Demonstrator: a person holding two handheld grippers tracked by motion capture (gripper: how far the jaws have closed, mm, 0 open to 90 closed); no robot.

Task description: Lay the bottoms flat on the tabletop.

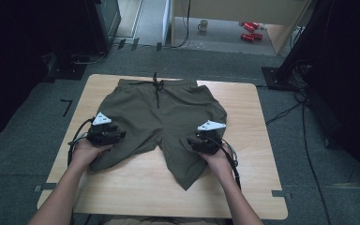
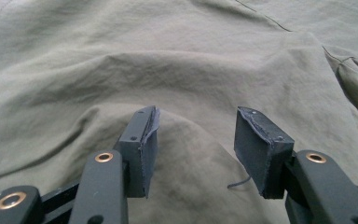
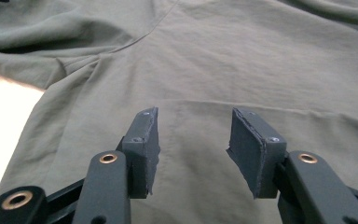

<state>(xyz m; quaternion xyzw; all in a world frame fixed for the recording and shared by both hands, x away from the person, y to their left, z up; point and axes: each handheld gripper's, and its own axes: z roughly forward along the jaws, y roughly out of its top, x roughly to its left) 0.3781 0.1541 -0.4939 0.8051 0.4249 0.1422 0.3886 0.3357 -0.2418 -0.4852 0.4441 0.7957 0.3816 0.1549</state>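
A pair of olive-green shorts (image 1: 161,117) lies spread across the middle of the light wooden tabletop (image 1: 243,187), waistband toward the top of the frame with its dark drawstring (image 1: 157,89) trailing down the centre, and the two legs pointing toward the person at the bottom edge. In the high view the left claw (image 1: 104,132) sits over the leg at the left of the frame, and the right claw (image 1: 205,141) over the leg at the right, each carried in a bare hand whose forearm comes up from the bottom of the picture. In the left gripper view the left claw (image 2: 196,144) stands moderately wide, its jaws apart with a soft hump of fabric (image 2: 191,154) rising between them but not pinched by either pad. In the right gripper view the right claw (image 3: 193,147) is spread about the same, over flat cloth near a seam (image 3: 261,105), with nothing gripped. A pale strip of tabletop shows at the left edge of that view.
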